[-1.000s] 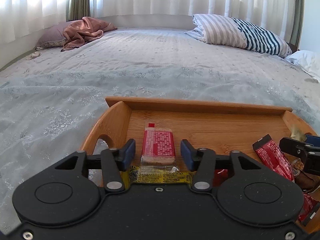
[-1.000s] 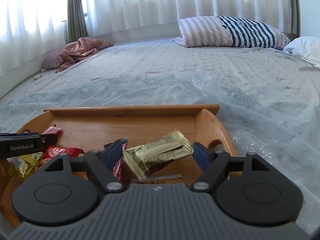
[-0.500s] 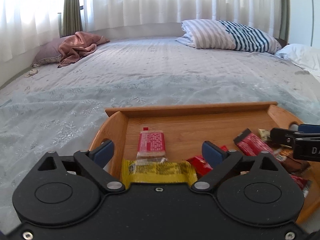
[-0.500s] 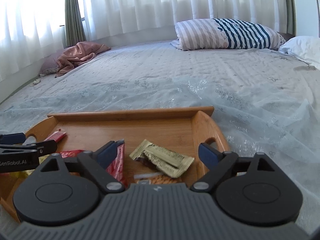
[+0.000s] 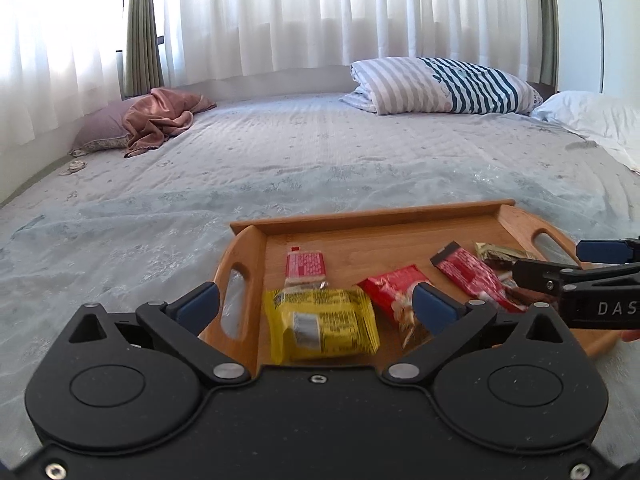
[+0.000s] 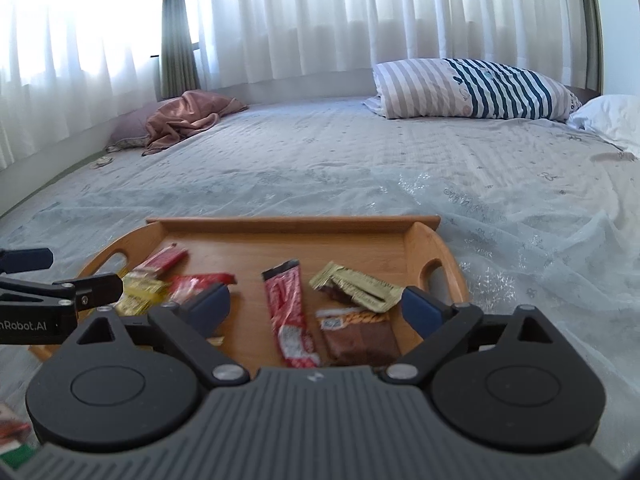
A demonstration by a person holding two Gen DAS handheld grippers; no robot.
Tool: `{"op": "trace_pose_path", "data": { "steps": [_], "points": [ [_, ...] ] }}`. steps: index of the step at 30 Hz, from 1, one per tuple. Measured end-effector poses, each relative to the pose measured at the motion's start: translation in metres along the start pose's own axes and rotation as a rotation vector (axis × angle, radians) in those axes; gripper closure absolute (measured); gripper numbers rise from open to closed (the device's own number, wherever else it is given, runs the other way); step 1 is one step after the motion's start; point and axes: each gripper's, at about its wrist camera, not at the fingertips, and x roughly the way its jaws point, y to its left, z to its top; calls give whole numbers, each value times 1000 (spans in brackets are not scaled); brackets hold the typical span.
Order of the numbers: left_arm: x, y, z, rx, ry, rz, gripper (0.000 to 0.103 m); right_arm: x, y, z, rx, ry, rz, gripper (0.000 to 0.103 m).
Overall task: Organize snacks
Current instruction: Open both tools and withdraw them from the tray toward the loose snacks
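Both grippers, the left gripper (image 5: 316, 304) and right gripper (image 6: 316, 310), hover with jaws opening and nothing between them above a wooden tray (image 5: 372, 212) on the bed (image 5: 280, 160), where snacks (image 6: 288, 312) lie gathered, seemingly just set down.

Left gripper (image 5: 316, 304) and right gripper (image 6: 316, 308) both opening, empty.

Smooth wooden tray (image 6: 424, 248) holds glossy foil snack wrappers (image 6: 290, 312) on matt cloth bedspread (image 6: 320, 168).
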Motion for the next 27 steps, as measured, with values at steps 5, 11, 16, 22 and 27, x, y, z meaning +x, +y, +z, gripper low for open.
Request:
{"op": "trace_pose_path", "data": {
  "steps": [5,11,16,22,27],
  "points": [
    [-23,3,-10,4,-1,-6,0,-20,8,-10,1,-9,25,3],
    [-51,9,-28,1,-11,-7,0,-43,16,-26,0,-8,59,3],
    [-74,16,-48,-7,-23,3,0,-60,24,-46,0,0,87,2],
    [-96,26,-74,2,-29,24,0,-79,36,-72,-18,-1,113,1],
    [-112,34,-94,-4,-33,25,0,-101,46,-93,-33,-50,130,1]
  ]
}}
